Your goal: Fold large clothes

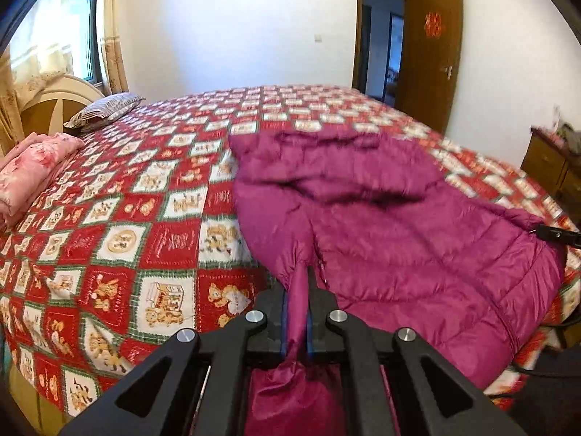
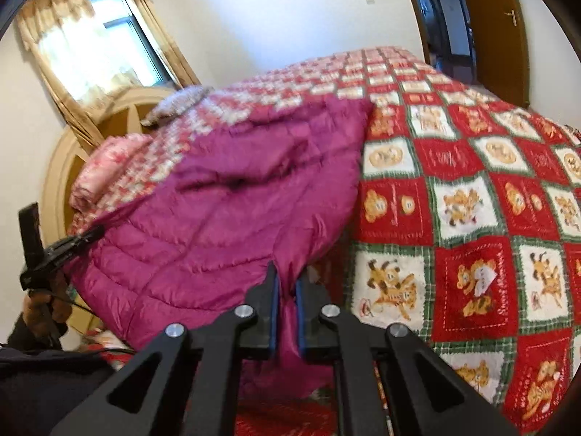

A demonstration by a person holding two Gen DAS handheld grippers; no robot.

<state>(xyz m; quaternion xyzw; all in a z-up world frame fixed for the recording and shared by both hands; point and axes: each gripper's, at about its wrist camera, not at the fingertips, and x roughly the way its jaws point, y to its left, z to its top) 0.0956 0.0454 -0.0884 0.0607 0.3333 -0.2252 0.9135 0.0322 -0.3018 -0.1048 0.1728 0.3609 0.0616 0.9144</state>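
Observation:
A large magenta quilted down jacket (image 1: 399,239) lies spread on the bed, its near part lifted. My left gripper (image 1: 297,279) is shut on a bunched edge of the jacket at its left near corner. My right gripper (image 2: 287,279) is shut on the jacket's (image 2: 218,210) right near edge. The right gripper also shows in the left wrist view (image 1: 555,234) at the far right edge of the jacket. The left gripper shows in the right wrist view (image 2: 61,250) at the left, held by a hand.
The bed has a red, white and green cartoon-patterned cover (image 1: 145,225). A folded pink quilt (image 1: 32,170) and a striped pillow (image 1: 105,110) lie near the headboard (image 1: 54,101). A wooden cabinet (image 1: 555,170) stands at the right; an open door (image 1: 428,54) is behind.

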